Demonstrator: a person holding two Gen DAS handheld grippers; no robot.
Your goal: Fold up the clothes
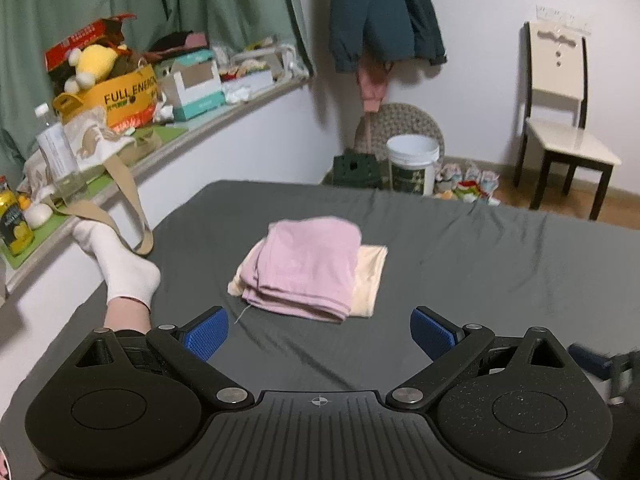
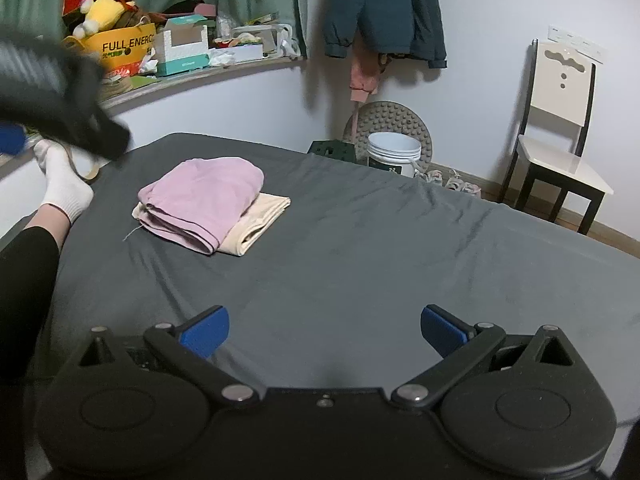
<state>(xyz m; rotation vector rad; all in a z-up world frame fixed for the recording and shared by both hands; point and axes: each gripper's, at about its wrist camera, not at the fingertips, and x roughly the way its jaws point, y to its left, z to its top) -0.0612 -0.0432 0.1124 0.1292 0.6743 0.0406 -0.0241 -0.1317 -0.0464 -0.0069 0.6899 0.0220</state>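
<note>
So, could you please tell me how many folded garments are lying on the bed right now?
2. A pink garment lies folded on top, and a cream garment lies beneath it, showing along the right side, both on the grey bed sheet. The stack could hide more underneath.

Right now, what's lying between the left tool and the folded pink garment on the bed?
Only bare grey bedsheet, slightly wrinkled, plus a thin loose thread trailing from the folded pink garment. The left wrist view shows it; the left tool is open.
</note>
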